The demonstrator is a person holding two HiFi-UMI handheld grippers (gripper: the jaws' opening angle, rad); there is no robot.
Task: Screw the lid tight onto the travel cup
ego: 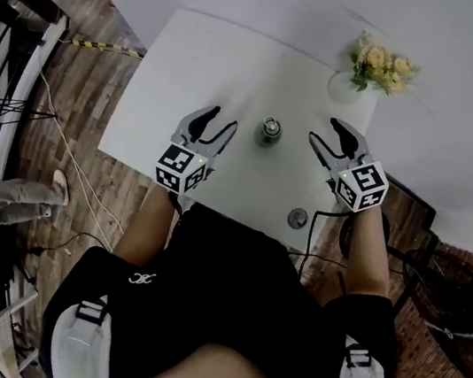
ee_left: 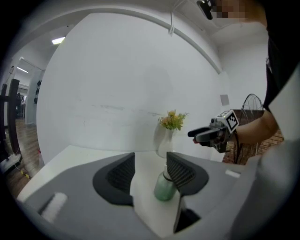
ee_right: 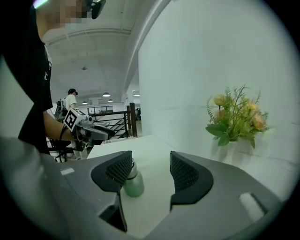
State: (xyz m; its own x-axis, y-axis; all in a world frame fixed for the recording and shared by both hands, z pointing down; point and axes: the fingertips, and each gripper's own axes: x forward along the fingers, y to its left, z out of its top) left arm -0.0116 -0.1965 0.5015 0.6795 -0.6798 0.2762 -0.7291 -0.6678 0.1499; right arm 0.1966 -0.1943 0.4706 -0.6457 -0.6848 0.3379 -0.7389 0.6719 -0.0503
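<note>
The travel cup [ego: 269,132] stands upright in the middle of the white table [ego: 197,51], green-bodied with a metal neck and no lid on it. A small round grey lid [ego: 298,218] lies near the table's front edge, to the right. My left gripper [ego: 216,125] hovers left of the cup with open, empty jaws. My right gripper [ego: 329,132] is to the cup's right, also open and empty. In the left gripper view the cup [ee_left: 164,187] sits ahead, partly behind the right jaw. In the right gripper view the cup [ee_right: 133,183] is partly behind the left jaw.
A glass vase of yellow flowers [ego: 378,68] stands at the table's far right corner by the white wall. A wire fan [ego: 460,302] and cables lie on the wooden floor to the right. A railing and a distant person [ee_right: 70,101] are beyond the table.
</note>
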